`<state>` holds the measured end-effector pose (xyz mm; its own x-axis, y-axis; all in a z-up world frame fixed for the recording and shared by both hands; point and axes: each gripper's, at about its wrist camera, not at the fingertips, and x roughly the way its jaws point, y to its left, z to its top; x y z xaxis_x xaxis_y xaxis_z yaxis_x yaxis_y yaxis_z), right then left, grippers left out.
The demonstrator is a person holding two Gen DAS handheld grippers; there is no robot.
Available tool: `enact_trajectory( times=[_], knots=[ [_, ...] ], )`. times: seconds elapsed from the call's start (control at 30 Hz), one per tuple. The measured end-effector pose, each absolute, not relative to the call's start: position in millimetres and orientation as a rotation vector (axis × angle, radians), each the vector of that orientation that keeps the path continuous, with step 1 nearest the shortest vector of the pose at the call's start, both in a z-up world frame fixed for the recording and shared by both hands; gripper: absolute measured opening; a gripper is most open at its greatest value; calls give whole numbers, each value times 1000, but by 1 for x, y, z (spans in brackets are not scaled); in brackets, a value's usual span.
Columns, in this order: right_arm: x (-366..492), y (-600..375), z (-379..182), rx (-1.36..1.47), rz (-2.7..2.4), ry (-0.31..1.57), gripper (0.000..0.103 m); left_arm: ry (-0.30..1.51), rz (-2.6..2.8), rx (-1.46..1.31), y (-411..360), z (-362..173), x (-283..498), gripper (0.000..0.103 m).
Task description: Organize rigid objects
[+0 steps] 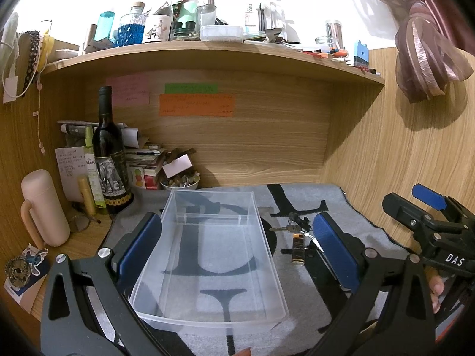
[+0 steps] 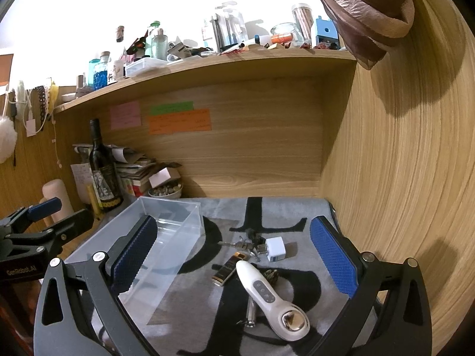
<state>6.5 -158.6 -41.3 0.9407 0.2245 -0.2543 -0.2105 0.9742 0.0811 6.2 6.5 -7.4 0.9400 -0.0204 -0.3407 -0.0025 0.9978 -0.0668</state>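
Note:
A clear plastic bin (image 1: 207,255) sits empty on a grey mat (image 1: 350,201). My left gripper (image 1: 237,252) is open, its blue pads on either side of the bin, above it. In the right wrist view the bin (image 2: 166,237) lies to the left. My right gripper (image 2: 234,255) is open and empty above a cluster on the mat: a white handheld device (image 2: 267,296), a dark lighter (image 2: 227,270), keys (image 2: 243,243), a white charger cube (image 2: 275,249) and a metal cylinder (image 2: 251,311). The lighter (image 1: 297,249) and keys (image 1: 292,225) also show in the left wrist view.
A wine bottle (image 1: 108,154), a pink flask (image 1: 44,207), stacked papers (image 1: 142,154) and a bowl of small items (image 1: 179,181) crowd the back left. A wooden wall (image 2: 400,178) closes the right side. A cluttered shelf (image 1: 207,50) runs overhead.

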Motion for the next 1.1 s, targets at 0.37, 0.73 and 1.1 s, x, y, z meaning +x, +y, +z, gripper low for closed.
enact_trajectory(
  times=[0.37, 0.73, 1.1],
  knots=[
    [6, -158, -42, 55, 226, 268, 103, 350, -16, -60, 5, -10, 6, 103],
    [6, -157, -43, 58, 226, 268, 103, 353, -20, -64, 3, -11, 7, 103],
    [12, -154, -44, 45, 256, 299, 103, 370, -36, -94, 10, -12, 14, 103]
  ],
)
